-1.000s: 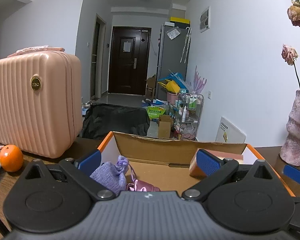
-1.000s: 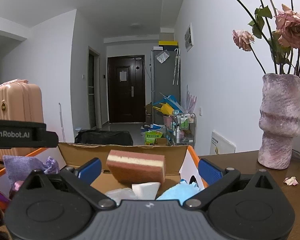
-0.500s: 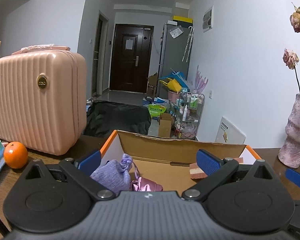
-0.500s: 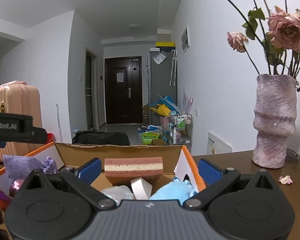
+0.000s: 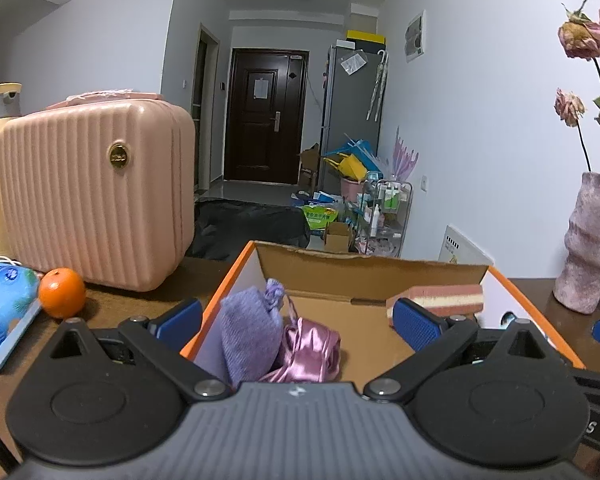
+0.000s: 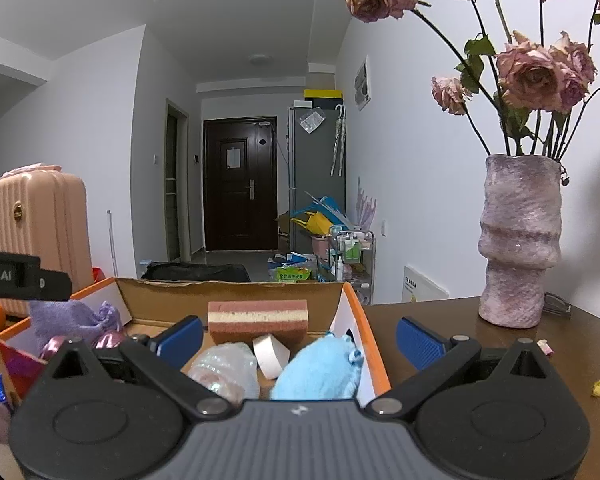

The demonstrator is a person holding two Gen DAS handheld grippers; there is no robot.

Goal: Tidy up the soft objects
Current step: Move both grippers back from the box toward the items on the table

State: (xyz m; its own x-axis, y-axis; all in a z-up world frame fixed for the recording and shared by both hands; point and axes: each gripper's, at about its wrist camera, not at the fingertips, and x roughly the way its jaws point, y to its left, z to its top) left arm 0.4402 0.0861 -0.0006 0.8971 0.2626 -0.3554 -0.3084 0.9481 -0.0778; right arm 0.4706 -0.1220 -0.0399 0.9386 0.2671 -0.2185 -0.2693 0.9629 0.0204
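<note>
An open cardboard box with an orange rim (image 5: 236, 276) holds the soft items. A purple cloth pouch (image 5: 252, 332) and a pink satin pouch (image 5: 308, 352) lie at its left end. My left gripper (image 5: 296, 320) hovers open and empty just in front of them. In the right wrist view a pink-and-cream layered sponge (image 6: 258, 320) lies level on the pile in the box (image 6: 364, 328), behind a blue plush (image 6: 320, 372), a clear plastic bag (image 6: 224, 368) and a white wedge (image 6: 270, 354). My right gripper (image 6: 300, 336) is open with nothing in it.
A pink ribbed suitcase (image 5: 96, 192), an orange (image 5: 62, 298) and a blue pack (image 5: 4, 304) stand left of the box. A mauve vase (image 6: 518, 240) of dried roses stands to the right on the dark wooden table (image 6: 440, 320). Small crumbs (image 6: 598, 388) lie nearby.
The layered sponge went from tilted between the right fingers to lying level in the box. The left wrist view has swung left, showing more of the suitcase.
</note>
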